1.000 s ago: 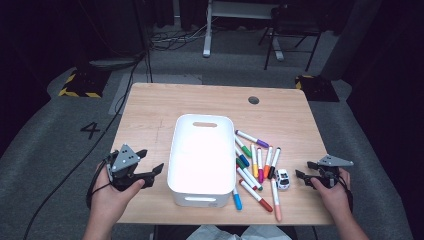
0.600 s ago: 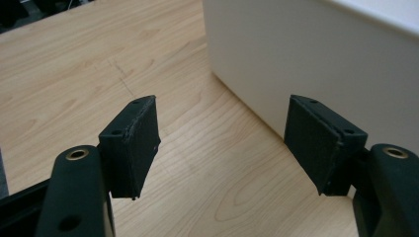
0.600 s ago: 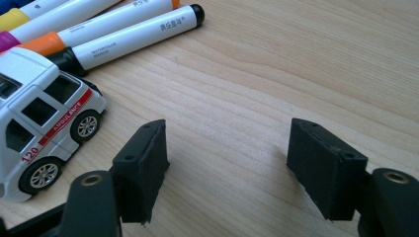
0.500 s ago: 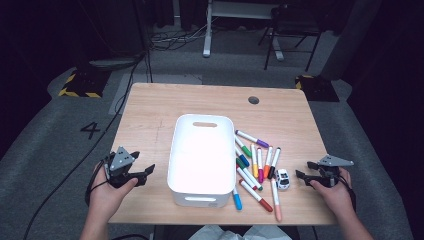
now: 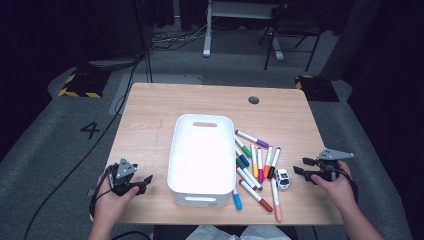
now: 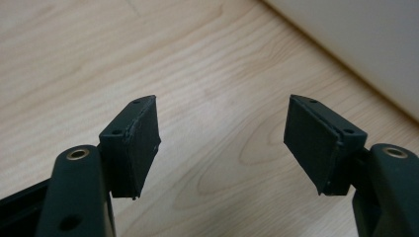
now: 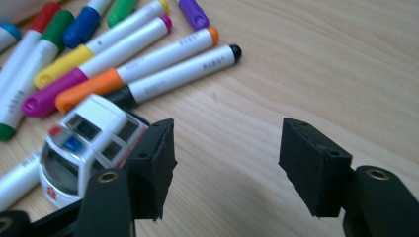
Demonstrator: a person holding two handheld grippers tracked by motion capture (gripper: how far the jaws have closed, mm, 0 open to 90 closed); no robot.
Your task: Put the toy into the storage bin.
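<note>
Nothing had been packed yet: the white bin [image 5: 202,152] sat empty, markers [image 5: 255,162] and toy car [image 5: 282,178] loose at its 3 o'clock. The right gripper [image 5: 302,166], jaws parted and just narrowing on nothing, faced the car; the left gripper [image 5: 144,181] stood open, empty
</note>
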